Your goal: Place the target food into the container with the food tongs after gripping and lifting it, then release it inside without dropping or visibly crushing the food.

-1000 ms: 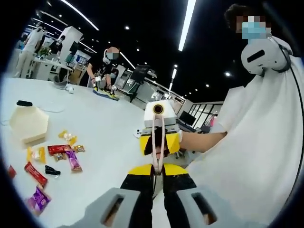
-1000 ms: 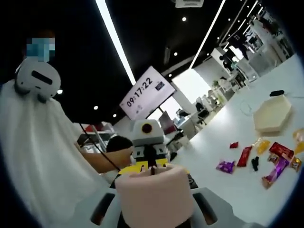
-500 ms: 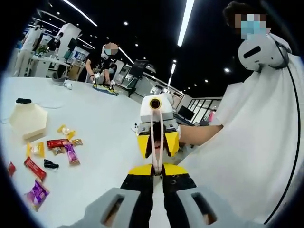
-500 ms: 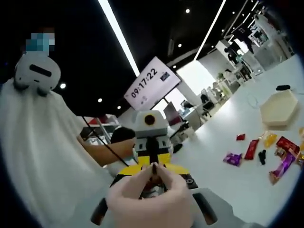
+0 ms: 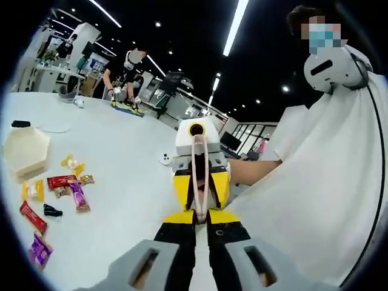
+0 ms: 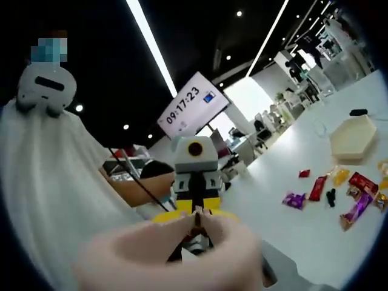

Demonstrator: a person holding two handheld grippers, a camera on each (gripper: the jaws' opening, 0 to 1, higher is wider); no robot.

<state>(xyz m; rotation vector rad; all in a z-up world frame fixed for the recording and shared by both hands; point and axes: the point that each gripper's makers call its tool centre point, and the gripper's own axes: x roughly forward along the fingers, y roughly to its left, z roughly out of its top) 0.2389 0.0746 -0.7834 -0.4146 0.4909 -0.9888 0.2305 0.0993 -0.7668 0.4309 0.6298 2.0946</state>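
Tongs (image 6: 182, 254) spread wider than before in right gripper (image 5: 200, 182)

Pink food tongs (image 5: 198, 176) stand upright in the right claw (image 5: 198, 209), tips meeting. Left of that claw, wrapped snacks (image 5: 57, 194) lie scattered; beyond them sits the cream hexagonal container (image 5: 25, 151), flat.
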